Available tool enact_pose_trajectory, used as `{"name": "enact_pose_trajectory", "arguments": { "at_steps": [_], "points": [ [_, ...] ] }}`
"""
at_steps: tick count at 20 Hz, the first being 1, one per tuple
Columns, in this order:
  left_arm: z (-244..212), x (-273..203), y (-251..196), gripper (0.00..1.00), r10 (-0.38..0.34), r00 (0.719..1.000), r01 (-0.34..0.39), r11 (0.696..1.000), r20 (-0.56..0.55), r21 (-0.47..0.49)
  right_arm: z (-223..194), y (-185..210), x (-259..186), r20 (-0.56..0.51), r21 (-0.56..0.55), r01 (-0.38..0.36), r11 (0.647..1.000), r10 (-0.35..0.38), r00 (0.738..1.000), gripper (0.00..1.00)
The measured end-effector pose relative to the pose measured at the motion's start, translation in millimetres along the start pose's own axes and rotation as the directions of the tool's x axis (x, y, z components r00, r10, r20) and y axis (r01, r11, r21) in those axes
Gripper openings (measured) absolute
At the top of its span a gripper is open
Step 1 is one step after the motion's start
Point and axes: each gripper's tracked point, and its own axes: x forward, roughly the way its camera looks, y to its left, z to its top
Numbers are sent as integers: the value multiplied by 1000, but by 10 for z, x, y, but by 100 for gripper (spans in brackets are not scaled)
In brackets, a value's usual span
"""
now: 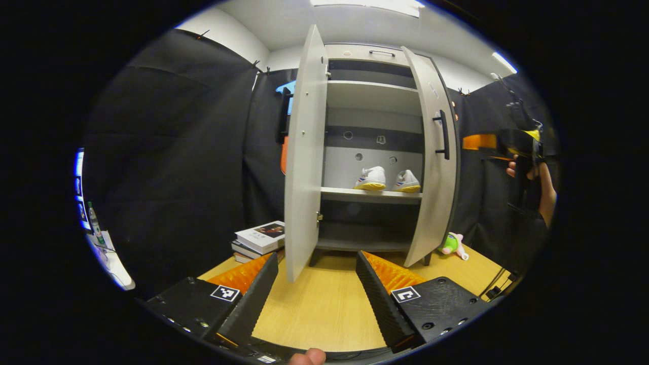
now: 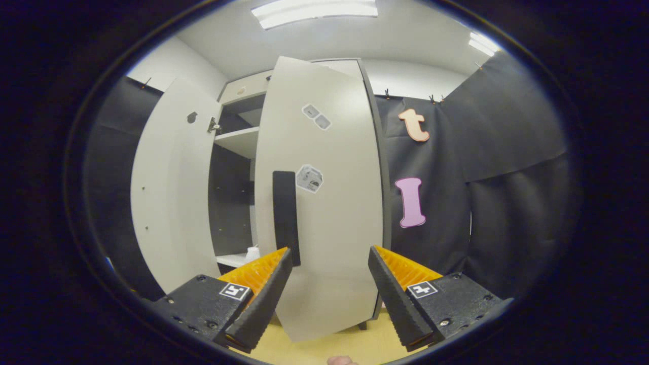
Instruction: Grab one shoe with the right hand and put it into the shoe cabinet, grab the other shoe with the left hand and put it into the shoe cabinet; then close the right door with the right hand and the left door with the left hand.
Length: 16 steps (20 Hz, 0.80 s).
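Behind the wooden table (image 1: pixel 324 304) both shoes (image 1: pixel 387 179) already sat on the shoe cabinet (image 1: pixel 372 147) shelf, so with your right gripper (image 2: pixel 329 284) spread empty before the half-open right door (image 2: pixel 329 203), you did best pushing flat beside its handle (image 2: pixel 285 218), keeping the equally open left gripper (image 1: pixel 317 289) back.

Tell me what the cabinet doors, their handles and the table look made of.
Doors: pale grey laminated board, probably; flat, matte, thin edges. Handles: black bars, metal or plastic, I cannot tell which. Table: light wood or wood-look laminate, smooth with a faint sheen.
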Motion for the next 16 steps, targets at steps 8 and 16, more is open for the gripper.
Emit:
{"name": "enact_pose_trajectory", "arguments": {
  "at_steps": [8, 16],
  "points": [
    [651, 552, 1247, 93, 206, 976, -201, 977, 77, -65, -1036, 357, -816, -127, -64, -48, 997, 39, 991, 98],
    [1877, 1442, 1488, 93, 139, 969, -132, 990, 205, -45, -1394, 205, -931, -217, -45, -34, 998, 23, 976, 98]
  ]
}}
